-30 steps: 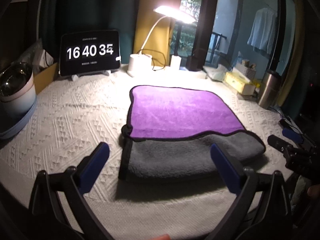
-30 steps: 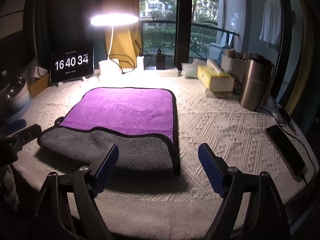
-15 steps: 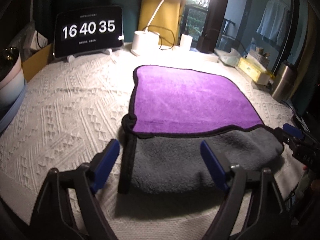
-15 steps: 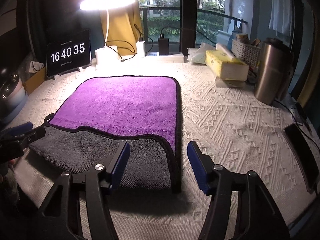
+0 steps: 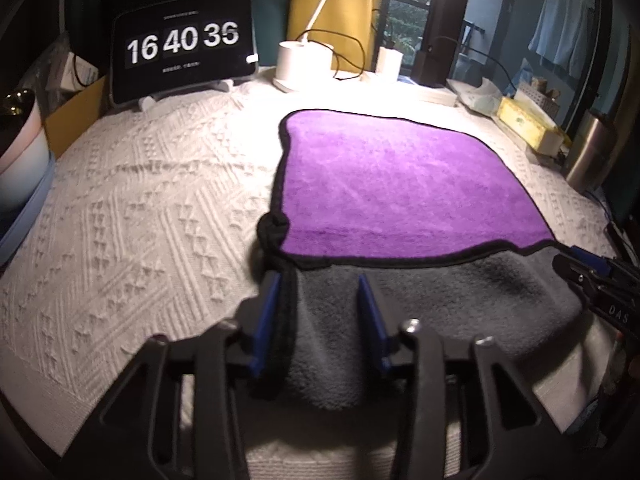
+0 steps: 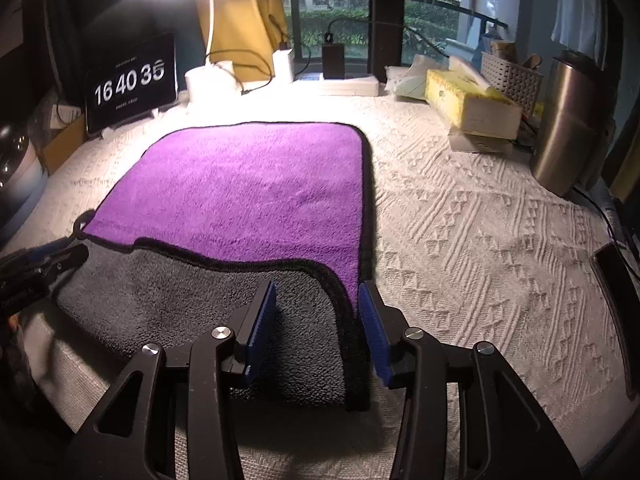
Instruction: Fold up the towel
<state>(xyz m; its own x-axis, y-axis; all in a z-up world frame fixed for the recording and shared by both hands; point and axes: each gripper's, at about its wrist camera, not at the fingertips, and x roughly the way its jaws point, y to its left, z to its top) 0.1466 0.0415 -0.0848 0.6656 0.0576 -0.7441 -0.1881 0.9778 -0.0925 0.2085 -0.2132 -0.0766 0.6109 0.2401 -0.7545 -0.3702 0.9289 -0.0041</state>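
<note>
A purple towel (image 5: 392,184) with a grey underside and black hem lies on the white textured tablecloth; its near edge is folded over, grey side up (image 5: 440,300). My left gripper (image 5: 320,316) is partly open, its blue pads straddling the near left corner of the grey flap. In the right wrist view the towel (image 6: 248,196) shows the same fold, and my right gripper (image 6: 318,320) is partly open with pads either side of the near right corner. Each gripper shows at the edge of the other's view.
A tablet clock (image 5: 184,44), a lit desk lamp base (image 5: 304,64) and cables stand at the back. A bowl (image 5: 20,152) sits left. A yellow tissue box (image 6: 472,104), basket, steel flask (image 6: 568,128) and phone (image 6: 616,292) are right.
Both grippers have moved forward and down onto the towel's near corners, and their jaws have narrowed from wide open to a small gap around the grey flap.
</note>
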